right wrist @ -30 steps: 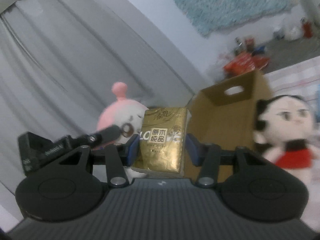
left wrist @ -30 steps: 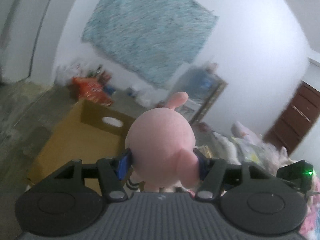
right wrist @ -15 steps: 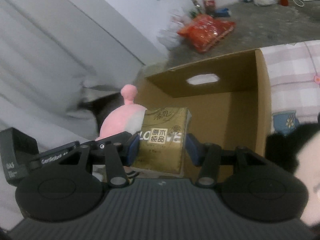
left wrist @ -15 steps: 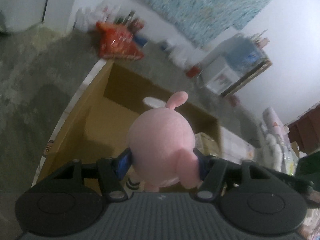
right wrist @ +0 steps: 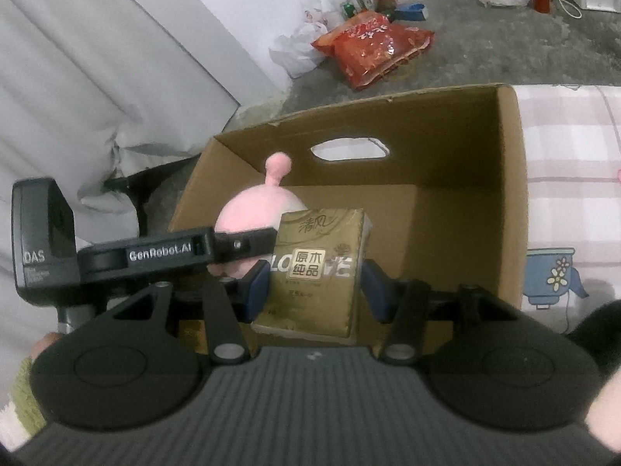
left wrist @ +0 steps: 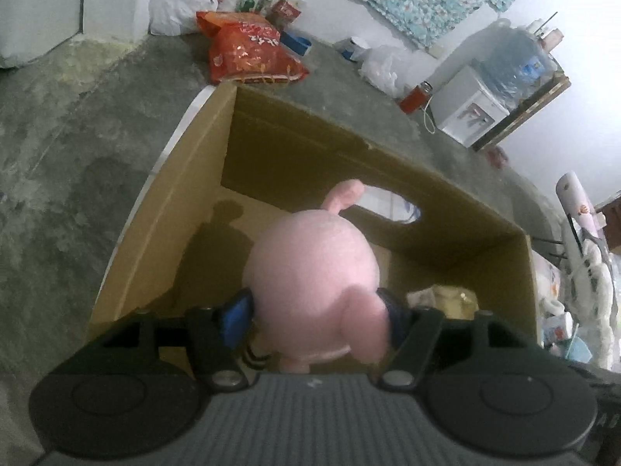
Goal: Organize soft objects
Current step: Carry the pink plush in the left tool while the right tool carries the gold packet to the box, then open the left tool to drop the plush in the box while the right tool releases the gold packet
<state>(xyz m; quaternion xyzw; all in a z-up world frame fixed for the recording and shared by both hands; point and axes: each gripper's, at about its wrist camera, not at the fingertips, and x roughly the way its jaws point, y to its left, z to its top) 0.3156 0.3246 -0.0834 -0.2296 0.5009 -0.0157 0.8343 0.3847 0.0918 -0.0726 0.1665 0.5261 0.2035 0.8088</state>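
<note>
My left gripper (left wrist: 316,316) is shut on a pink plush toy (left wrist: 310,272) and holds it over the open cardboard box (left wrist: 186,178). The toy also shows in the right wrist view (right wrist: 252,213), behind the left gripper's body (right wrist: 155,252). My right gripper (right wrist: 316,291) is shut on a gold tissue pack (right wrist: 316,272) and holds it above the near edge of the same box (right wrist: 508,178). A pale object (left wrist: 446,297) lies on the box floor at the right.
A red snack bag (left wrist: 248,52), bottles and plastic bags lie on the grey floor beyond the box. A water dispenser (left wrist: 500,89) stands at the back right. A pink checked sheet (right wrist: 570,147) is right of the box, grey curtain (right wrist: 97,58) to its left.
Both grippers have tilted down and moved forward over the box with their loads. The view has swung from the wall and curtain down into the box.
</note>
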